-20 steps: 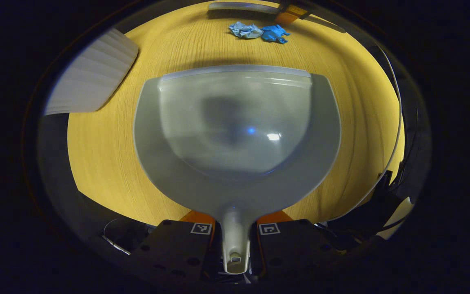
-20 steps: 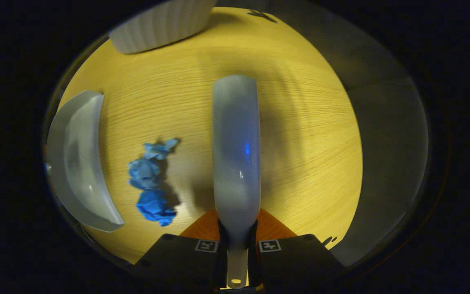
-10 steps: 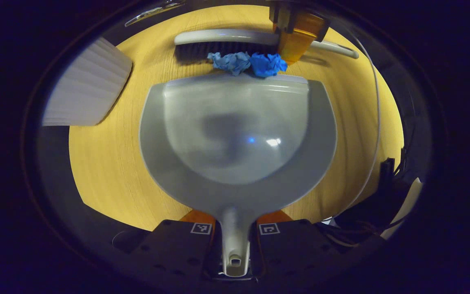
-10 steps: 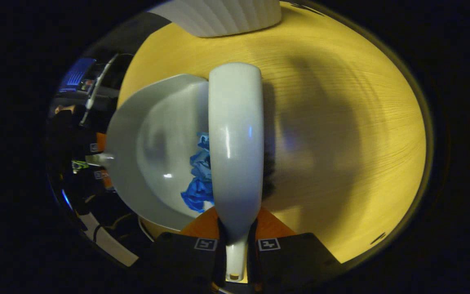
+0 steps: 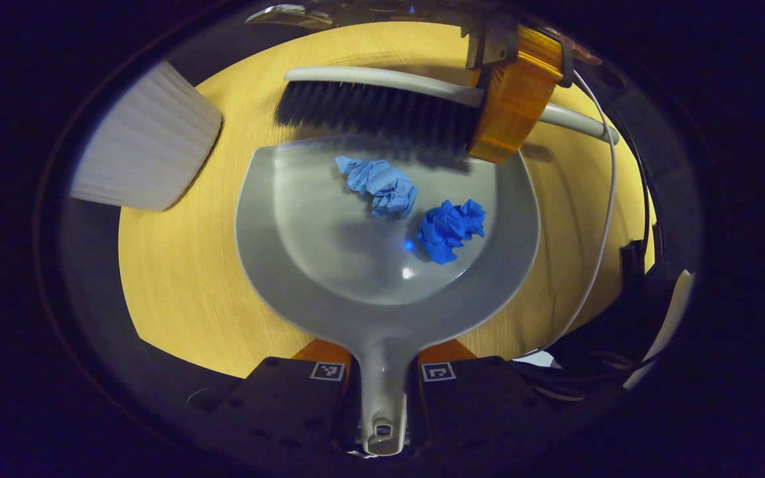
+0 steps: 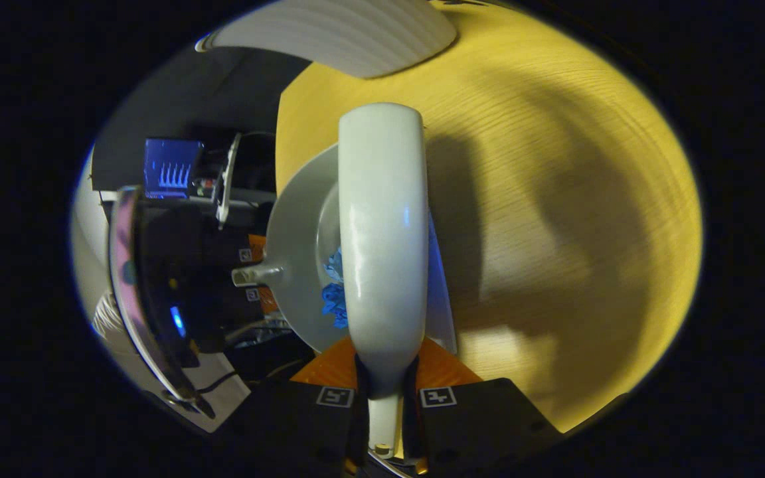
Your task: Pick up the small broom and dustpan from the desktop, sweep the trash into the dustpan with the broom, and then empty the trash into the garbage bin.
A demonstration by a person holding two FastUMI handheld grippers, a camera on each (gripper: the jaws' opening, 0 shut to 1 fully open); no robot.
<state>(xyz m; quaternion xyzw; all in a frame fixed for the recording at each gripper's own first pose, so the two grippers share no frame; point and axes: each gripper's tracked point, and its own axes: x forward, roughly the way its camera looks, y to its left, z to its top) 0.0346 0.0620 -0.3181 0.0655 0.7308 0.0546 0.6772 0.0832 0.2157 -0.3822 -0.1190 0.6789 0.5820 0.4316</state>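
With both paper wads (image 5: 416,209) in the dustpan (image 5: 329,265), clamped by the left gripper (image 5: 382,392), the pan should be kept level while the broom (image 6: 382,226), clamped by the right gripper (image 6: 386,401), is lifted clear toward the bin (image 5: 147,143).

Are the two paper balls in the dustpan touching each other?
Apart. The left gripper view shows the pale blue ball and the darker blue ball lying in the dustpan with a strip of bare grey pan between them.
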